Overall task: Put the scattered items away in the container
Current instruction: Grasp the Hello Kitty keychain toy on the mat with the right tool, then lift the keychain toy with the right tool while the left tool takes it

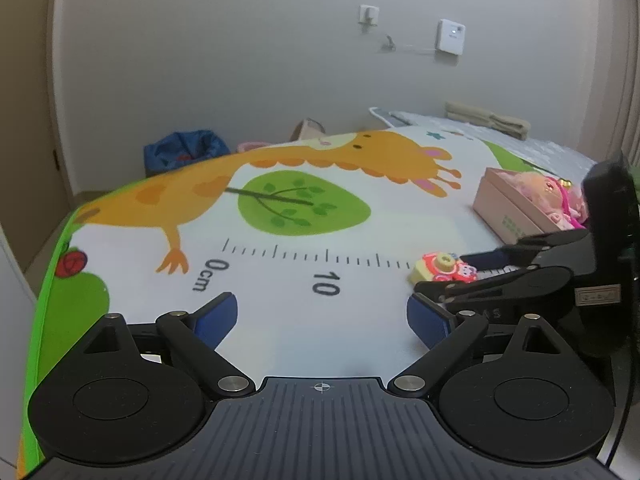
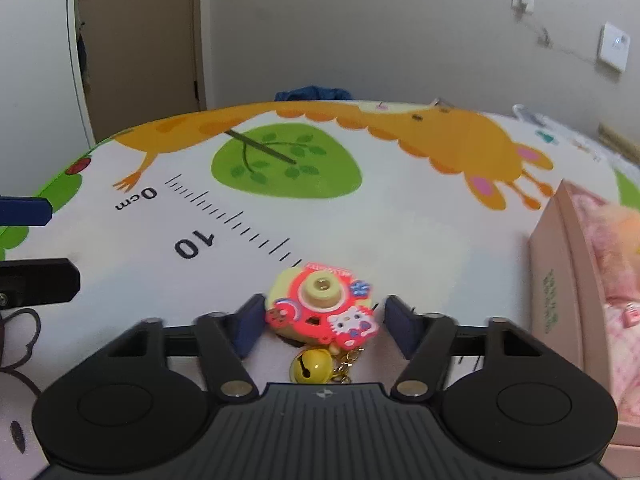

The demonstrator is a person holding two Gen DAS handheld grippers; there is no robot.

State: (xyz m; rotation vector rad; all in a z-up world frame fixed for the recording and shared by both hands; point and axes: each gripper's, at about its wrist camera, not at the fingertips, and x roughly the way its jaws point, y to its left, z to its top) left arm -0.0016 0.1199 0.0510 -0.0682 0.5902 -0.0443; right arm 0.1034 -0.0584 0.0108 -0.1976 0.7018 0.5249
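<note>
A small red and yellow toy camera keychain (image 2: 320,304) with a gold bell (image 2: 310,364) lies on the giraffe play mat (image 2: 360,220). My right gripper (image 2: 324,318) is open, its blue pads standing on either side of the toy with small gaps. The left wrist view shows the same toy camera (image 1: 442,268) between the right gripper's fingers (image 1: 480,258). Just to the right stands the pink cardboard box (image 2: 554,280), which holds a pink doll (image 1: 536,190). My left gripper (image 1: 322,316) hovers open and empty over the mat's ruler print.
The mat's green edge (image 1: 52,280) drops off at the left. Behind the mat lie a blue bag (image 1: 184,152), a grey quilt with folded towels (image 1: 488,120) and the wall. A door (image 2: 140,40) stands at the far left.
</note>
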